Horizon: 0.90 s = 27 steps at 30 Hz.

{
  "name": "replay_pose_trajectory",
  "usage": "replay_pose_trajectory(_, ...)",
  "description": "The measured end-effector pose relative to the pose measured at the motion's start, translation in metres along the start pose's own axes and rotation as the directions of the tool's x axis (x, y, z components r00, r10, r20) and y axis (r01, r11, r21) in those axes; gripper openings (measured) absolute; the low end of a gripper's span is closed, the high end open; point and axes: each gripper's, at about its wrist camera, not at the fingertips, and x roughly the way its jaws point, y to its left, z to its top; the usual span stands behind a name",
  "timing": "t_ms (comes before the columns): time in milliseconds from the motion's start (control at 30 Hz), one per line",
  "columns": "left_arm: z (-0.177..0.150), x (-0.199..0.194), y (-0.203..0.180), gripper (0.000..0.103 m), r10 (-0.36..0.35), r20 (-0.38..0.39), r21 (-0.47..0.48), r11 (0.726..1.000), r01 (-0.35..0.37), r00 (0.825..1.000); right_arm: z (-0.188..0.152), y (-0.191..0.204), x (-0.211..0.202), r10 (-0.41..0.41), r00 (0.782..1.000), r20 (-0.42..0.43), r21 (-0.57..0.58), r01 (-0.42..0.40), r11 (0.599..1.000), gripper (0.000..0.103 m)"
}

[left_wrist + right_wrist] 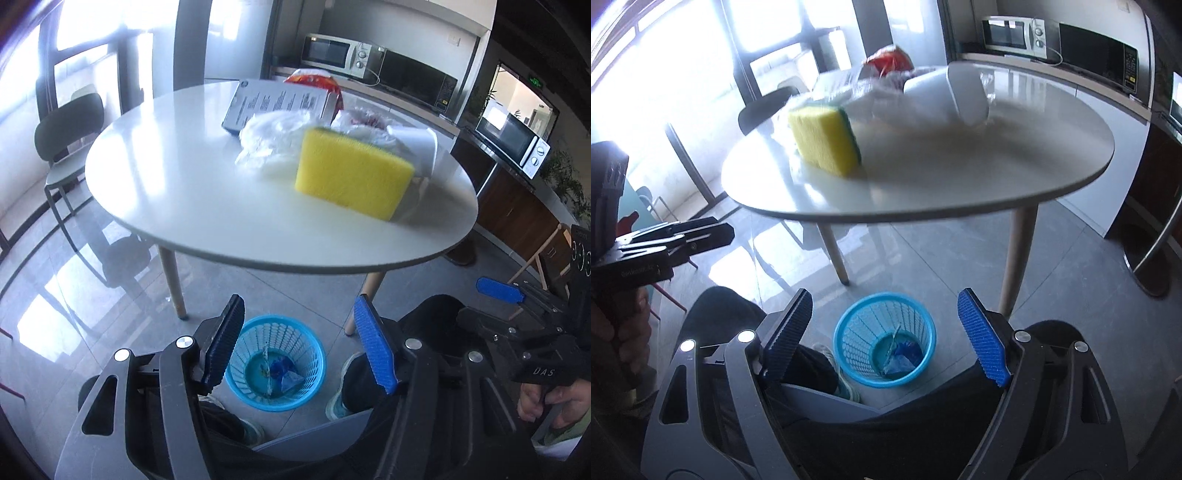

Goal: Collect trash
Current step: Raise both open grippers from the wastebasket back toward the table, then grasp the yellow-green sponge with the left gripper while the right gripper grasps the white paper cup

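Note:
A blue mesh waste basket [275, 363] [885, 339] stands on the floor below the table, with blue wrapper scraps inside. My left gripper [299, 345] is open and empty, held above the basket. My right gripper [886, 336] is open and empty, also above the basket. On the round white table [184, 177] [1015, 158] lie a yellow sponge [351, 173] [825, 138], crumpled clear plastic [273, 140] [857, 92], a white paper cup [421, 144] [953, 94], a grey box [277, 103] and a red-orange snack bag [317, 83] [890, 59].
A dark chair [66, 140] stands left of the table. Microwaves [340, 53] [1012, 35] sit on a counter behind. The person's legs and shoes [343, 398] are beside the basket. The right gripper shows at the right of the left wrist view [517, 306].

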Motion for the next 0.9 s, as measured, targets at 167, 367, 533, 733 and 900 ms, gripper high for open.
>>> replay_pose_trajectory(167, 0.021, -0.009, -0.015, 0.063, -0.023, 0.059, 0.022, 1.0, 0.022, 0.998, 0.034, -0.019, -0.022, -0.017, 0.996, 0.092, 0.012, 0.016, 1.0, 0.077)
replay_pose_trajectory(367, 0.036, -0.002, -0.038, 0.064, -0.048, 0.069, 0.057, 0.997, 0.044, 0.996, 0.065, -0.036, -0.032, -0.052, 0.981, 0.187, 0.033, 0.047, 0.998, 0.077)
replay_pose_trajectory(533, 0.047, 0.006, -0.058, 0.067, -0.037, 0.061, 0.088, 0.996, 0.031, 0.997, 0.096, -0.043, -0.018, -0.009, 0.983, 0.184, 0.027, 0.004, 1.0, 0.077)
replay_pose_trajectory(733, 0.055, 0.018, -0.068, 0.071, -0.048, 0.044, 0.064, 0.997, 0.045, 0.998, 0.129, -0.057, 0.013, 0.068, 0.989, 0.133, 0.05, -0.075, 0.996, 0.073)
replay_pose_trajectory(900, 0.058, 0.029, -0.073, 0.073, -0.001, 0.045, 0.027, 1.0, -0.001, 0.999, 0.144, -0.052, 0.036, 0.084, 0.992, 0.091, -0.005, -0.084, 0.996, 0.065)
